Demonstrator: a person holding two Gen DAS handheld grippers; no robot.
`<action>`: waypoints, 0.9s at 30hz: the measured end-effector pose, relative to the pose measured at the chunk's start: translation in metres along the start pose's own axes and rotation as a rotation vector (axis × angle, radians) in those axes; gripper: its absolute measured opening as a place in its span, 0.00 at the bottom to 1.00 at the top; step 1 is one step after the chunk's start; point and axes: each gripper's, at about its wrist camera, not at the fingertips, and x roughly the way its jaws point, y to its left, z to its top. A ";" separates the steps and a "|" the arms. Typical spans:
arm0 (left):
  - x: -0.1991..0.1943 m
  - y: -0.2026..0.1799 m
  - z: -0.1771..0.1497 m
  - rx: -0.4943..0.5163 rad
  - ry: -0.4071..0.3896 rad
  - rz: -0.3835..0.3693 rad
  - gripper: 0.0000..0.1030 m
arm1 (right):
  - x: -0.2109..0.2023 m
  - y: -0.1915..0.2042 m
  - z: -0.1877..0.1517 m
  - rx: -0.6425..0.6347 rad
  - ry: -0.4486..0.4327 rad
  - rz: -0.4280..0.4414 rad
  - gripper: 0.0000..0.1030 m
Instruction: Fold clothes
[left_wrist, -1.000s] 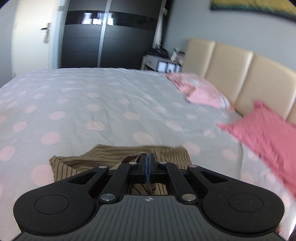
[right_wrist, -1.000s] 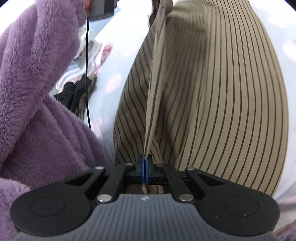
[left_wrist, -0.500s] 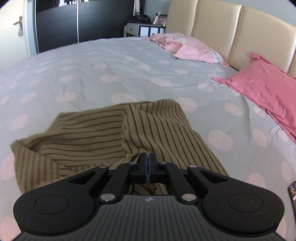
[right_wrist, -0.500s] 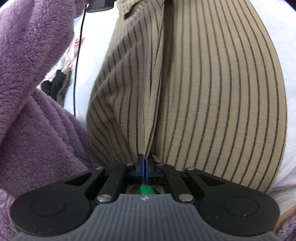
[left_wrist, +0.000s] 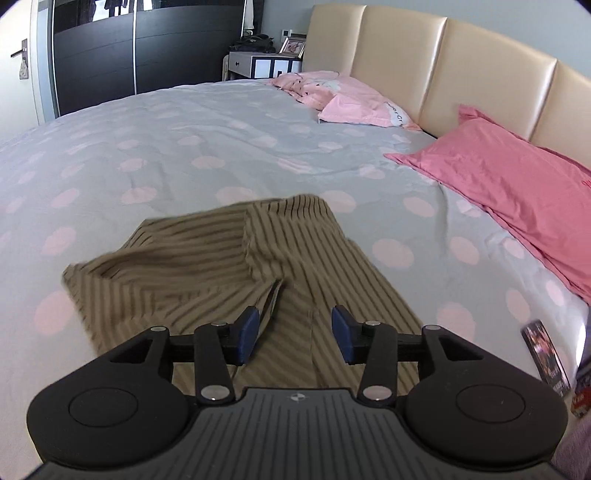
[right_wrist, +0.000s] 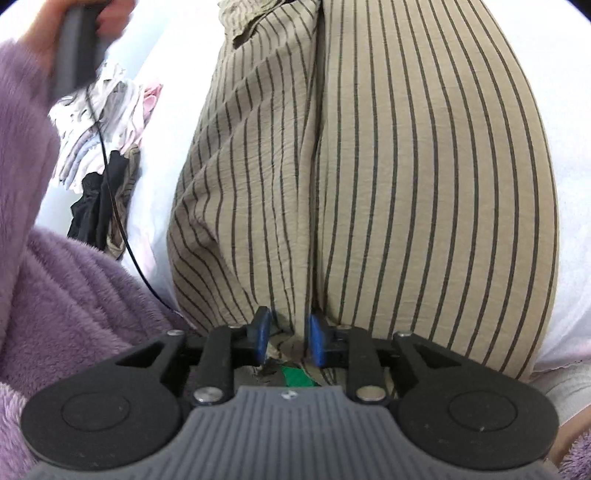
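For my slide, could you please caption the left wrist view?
Left gripper, jaws just opened, above striped garment on polka-dot bed.

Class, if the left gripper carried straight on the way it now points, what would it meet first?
Most likely the tan, dark-striped garment lying on the bed; the left gripper, jaws just opened with nothing between them, points down at it. Depth is unclear.

There is one striped cloth (left_wrist: 229, 266) on one bed (left_wrist: 184, 147). There are two pink pillows (left_wrist: 509, 184) and two grippers (left_wrist: 295, 332)
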 end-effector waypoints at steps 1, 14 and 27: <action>-0.011 0.000 -0.009 0.005 0.006 0.003 0.40 | -0.002 -0.001 -0.001 -0.002 -0.007 0.000 0.25; -0.115 -0.025 -0.172 -0.014 0.228 -0.023 0.40 | -0.013 -0.019 -0.004 0.022 -0.089 0.013 0.25; -0.083 -0.061 -0.248 -0.008 0.407 -0.016 0.14 | 0.000 0.001 -0.005 -0.033 -0.070 -0.026 0.10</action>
